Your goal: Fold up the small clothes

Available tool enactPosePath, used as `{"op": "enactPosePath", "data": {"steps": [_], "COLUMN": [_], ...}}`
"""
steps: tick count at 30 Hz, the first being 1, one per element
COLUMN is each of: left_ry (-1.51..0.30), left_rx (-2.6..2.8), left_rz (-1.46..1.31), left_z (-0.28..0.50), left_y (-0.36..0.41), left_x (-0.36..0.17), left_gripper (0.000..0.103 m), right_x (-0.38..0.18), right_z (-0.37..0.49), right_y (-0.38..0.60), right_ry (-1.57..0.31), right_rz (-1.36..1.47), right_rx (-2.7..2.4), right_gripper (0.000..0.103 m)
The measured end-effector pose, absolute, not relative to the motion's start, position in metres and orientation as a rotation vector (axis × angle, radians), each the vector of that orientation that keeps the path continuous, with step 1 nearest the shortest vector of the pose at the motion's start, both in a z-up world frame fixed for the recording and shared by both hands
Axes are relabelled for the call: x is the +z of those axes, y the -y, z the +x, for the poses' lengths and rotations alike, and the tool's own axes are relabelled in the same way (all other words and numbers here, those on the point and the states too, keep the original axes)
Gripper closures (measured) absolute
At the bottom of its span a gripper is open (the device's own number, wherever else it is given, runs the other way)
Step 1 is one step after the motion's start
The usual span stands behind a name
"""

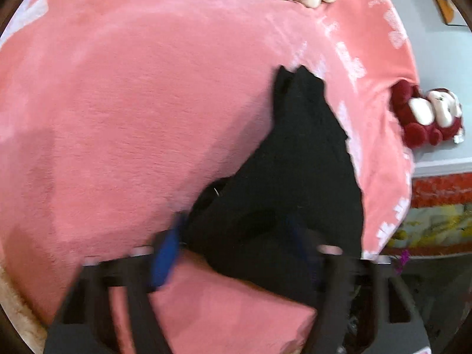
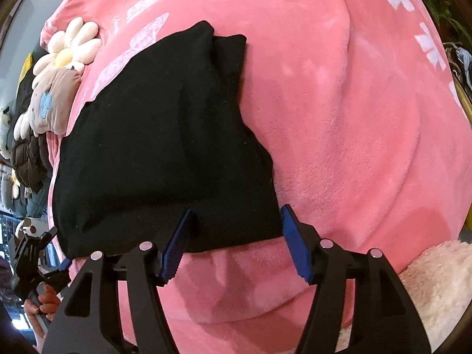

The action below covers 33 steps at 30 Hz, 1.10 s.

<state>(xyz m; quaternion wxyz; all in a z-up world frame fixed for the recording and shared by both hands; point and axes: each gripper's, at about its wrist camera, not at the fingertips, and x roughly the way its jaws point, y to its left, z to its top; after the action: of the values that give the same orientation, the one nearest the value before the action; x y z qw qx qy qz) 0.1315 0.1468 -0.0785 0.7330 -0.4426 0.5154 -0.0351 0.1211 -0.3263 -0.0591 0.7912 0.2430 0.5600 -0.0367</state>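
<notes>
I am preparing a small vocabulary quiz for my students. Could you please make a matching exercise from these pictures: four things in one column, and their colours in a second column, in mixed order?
Things:
1. garment
2. blanket
3. flower cushion
4. gripper pads

Colours:
A. blue
B. cream petals, yellow centre
C. black
D. pink

Pairs: 1-C, 2-D, 3-B, 4-A
</notes>
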Motion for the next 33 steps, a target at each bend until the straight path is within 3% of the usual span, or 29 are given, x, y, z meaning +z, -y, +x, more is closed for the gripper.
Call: {"op": "enactPosePath", "data": {"steps": [1,5,9,14,19,26,33], "left_ry": [-1.151,-1.085,-0.997,-0.88,-0.859,-0.966,-1.208], "left_rx": [-0.105,-0.088,-0.16,-0.339,-0.5,-0.604,-0.453], "left_rz": [-1.005,-0.997,-0.781,-0.507,-0.382,-0.238,-0.114], "left_z": [0.133,0.134,0.143,0.159,0.157,0.153,0.144], "left_y": [-0.15,-0.145,-0.11,-0.019,0.072,0.165,0.194], "left_x": [-0.083,-0.06,0.01,0.103,0.137,0.105,0.004], "left_gripper": [0.096,0.096,0.096,0.096,0.096,0.097,0.091], "right_x": [-0.058,-0.05,-0.04,-0.031,-0.032,-0.034,-0.034], "right_z": [0.12,0.111,0.102,0.095,0.089,0.084,0.079], "right_y": [0.326,0.33,0.336,0.348,0.362,0.389,0.412], "right_ry": [-1.201,-1.172,-1.151,-1.104,-1.073,-1.011,-0.96], "right_rz": [0.523,0.515,0.472,0.518,0.597,0.764,0.894], "right_rx": [-0.078,-0.1,-0.153,-0.127,-0.113,-0.104,-0.099], "right_gripper": [0.043,0.043,0.043,0.043,0.043,0.043,0.043]}}
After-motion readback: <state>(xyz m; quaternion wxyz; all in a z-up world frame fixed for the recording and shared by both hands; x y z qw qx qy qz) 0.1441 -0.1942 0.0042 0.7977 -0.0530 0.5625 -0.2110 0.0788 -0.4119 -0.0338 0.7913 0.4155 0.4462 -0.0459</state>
